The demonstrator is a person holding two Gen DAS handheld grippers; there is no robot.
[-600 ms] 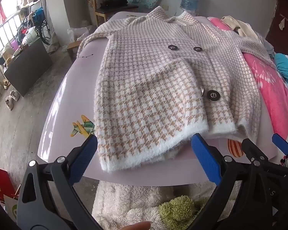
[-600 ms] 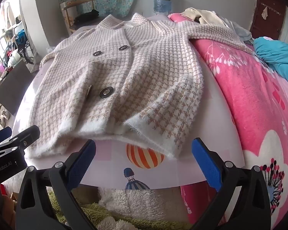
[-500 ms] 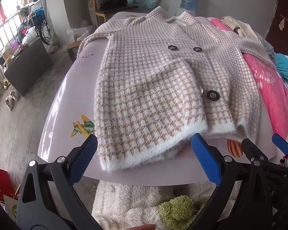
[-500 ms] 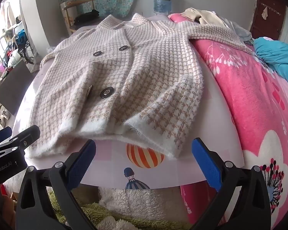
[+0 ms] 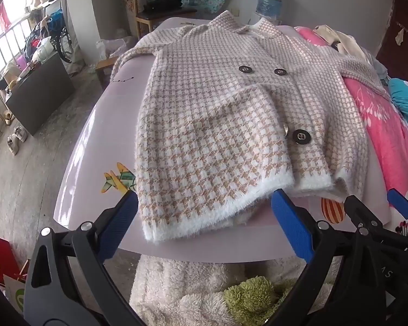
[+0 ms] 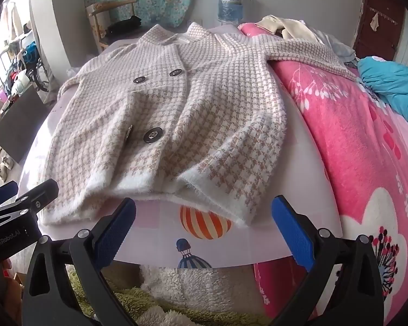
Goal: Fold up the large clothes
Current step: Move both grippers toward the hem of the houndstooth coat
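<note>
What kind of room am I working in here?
Most likely a lived-in bedroom at home. A bed with a pink blanket runs along the right, a wooden chair and a water jug stand by the far wall, and the coat lies spread on a table.

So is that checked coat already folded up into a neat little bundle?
No, the checked coat lies spread open on the table, one sleeve reaching out over the pink blanket.
</note>
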